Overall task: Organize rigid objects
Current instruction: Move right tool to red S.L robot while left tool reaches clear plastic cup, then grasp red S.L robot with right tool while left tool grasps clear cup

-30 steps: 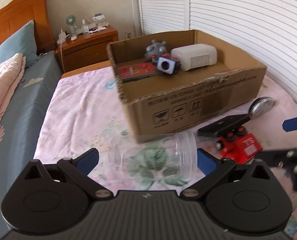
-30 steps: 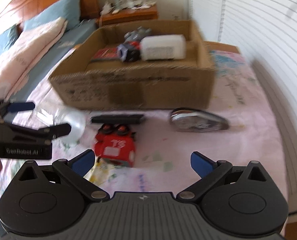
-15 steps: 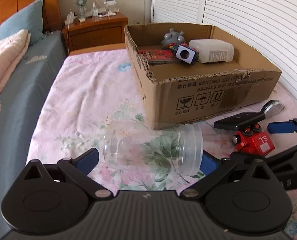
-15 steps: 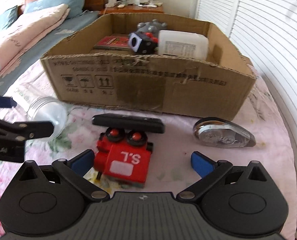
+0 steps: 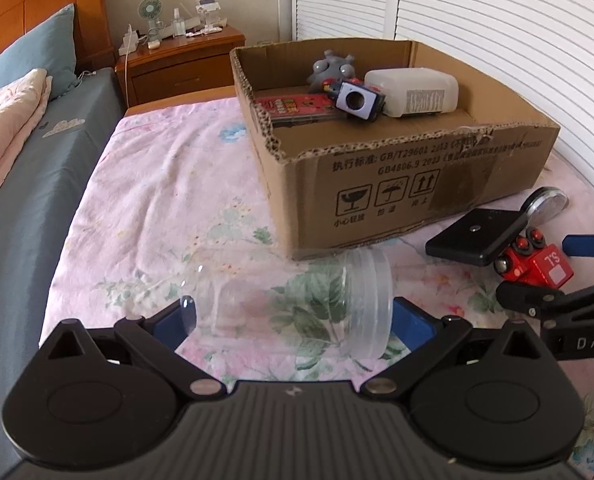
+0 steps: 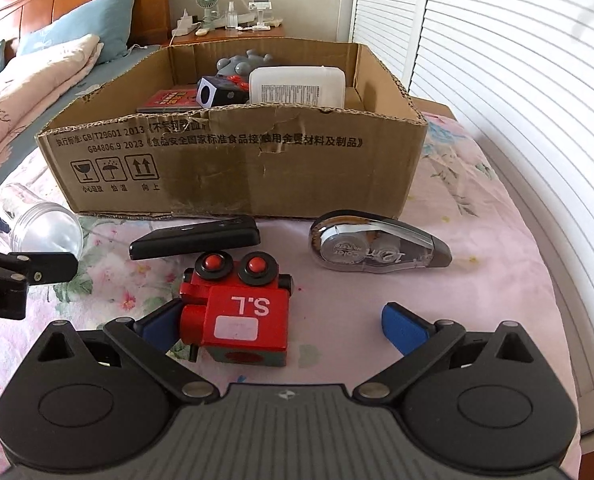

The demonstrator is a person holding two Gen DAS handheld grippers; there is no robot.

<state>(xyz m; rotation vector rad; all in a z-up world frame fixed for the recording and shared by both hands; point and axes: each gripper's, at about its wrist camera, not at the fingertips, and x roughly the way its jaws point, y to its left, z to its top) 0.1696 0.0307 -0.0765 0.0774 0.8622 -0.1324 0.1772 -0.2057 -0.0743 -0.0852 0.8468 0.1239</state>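
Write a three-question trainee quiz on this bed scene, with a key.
1. True or false: the clear jar stands upright.
2. Which thing lies between the open right gripper's fingers: A) tape dispenser, B) red toy train, C) black plate?
3. Fill in: the white bottle lies inside the ____.

Key: 1 false, it lies on its side between the open left gripper's fingers. 2 B. 3 cardboard box.
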